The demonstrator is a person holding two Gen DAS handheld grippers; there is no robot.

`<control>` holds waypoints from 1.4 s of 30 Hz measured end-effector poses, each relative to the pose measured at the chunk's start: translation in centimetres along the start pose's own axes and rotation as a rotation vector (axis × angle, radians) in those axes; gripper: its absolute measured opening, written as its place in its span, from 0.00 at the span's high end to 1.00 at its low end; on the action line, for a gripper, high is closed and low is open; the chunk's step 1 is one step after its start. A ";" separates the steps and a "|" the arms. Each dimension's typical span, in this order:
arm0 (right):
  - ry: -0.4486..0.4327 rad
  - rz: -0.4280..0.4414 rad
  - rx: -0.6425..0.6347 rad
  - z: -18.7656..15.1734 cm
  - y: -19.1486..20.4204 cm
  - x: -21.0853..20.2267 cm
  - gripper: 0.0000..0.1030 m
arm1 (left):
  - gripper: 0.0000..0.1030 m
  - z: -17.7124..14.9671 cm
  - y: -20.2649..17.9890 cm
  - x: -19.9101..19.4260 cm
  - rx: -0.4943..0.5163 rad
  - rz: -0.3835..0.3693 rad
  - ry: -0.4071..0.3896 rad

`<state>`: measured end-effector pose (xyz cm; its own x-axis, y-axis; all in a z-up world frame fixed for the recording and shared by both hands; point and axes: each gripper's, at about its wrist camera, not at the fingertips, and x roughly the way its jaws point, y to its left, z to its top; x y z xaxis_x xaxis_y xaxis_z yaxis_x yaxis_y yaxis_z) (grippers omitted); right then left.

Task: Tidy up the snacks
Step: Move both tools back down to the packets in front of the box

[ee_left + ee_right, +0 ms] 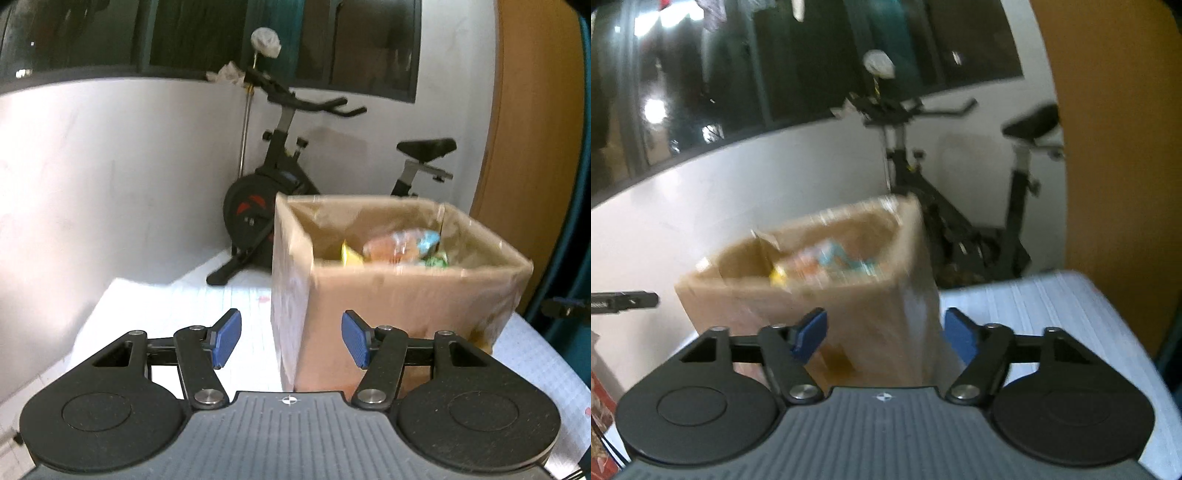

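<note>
Both grippers, left gripper point(291, 339) and right gripper point(885, 335), hang spread and empty before the cardboard box point(399, 295).
Snacks point(402, 247) already lie inside the box; what remains outside is not visible.

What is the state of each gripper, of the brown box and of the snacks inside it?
Left gripper: open, empty.
Right gripper: open, empty.
Brown cardboard box: upright on the white table, top open.
Colourful wrapped snacks: lying inside the box, blurred.
</note>
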<state>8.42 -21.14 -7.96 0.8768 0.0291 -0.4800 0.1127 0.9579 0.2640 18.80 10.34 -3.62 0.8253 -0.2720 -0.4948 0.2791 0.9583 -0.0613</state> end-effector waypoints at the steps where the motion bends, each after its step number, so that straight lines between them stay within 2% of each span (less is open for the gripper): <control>1: 0.024 -0.007 0.007 -0.8 -0.2 0.2 0.40 | 0.40 -0.6 0.0 0.3 -0.005 -0.003 0.014; 4: 0.109 -0.014 0.030 -3.6 -0.2 1.2 0.45 | 0.40 -2.3 -0.4 1.4 -0.011 -0.007 0.058; 10: 0.297 -0.015 0.053 -8.6 0.6 4.1 0.48 | 0.42 -4.7 -1.4 3.4 -0.026 -0.021 0.129; 15: 0.375 -0.067 0.044 -10.2 0.6 6.1 0.48 | 0.42 -6.9 -1.6 4.2 -0.030 -0.027 0.174; 22: 0.377 -0.116 -0.028 -10.9 0.1 7.4 0.48 | 0.42 -8.9 -1.7 6.0 -0.045 -0.019 0.249; 26: 0.365 -0.121 -0.072 -11.4 0.5 7.8 0.57 | 0.42 -9.8 -2.0 6.8 -0.070 -0.015 0.287; 30: 0.357 -0.108 -0.062 -11.5 0.2 7.5 0.59 | 0.42 -10.4 -2.4 8.2 -0.101 -0.006 0.321; 36: 0.349 -0.102 -0.056 -11.6 0.1 7.4 0.59 | 0.41 -10.4 -3.3 11.4 -0.183 0.084 0.346; 39: 0.345 -0.097 -0.054 -11.6 0.1 7.4 0.59 | 0.39 -10.3 -4.0 12.9 -0.186 0.149 0.347; 42: 0.343 -0.093 -0.048 -11.6 0.1 7.4 0.59 | 0.37 -10.2 -4.9 13.9 -0.169 0.164 0.338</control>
<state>9.52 -17.52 -21.19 0.6550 0.0275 -0.7551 0.1551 0.9732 0.1700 23.88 2.76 -19.04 0.6366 -0.0971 -0.7651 0.0494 0.9951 -0.0853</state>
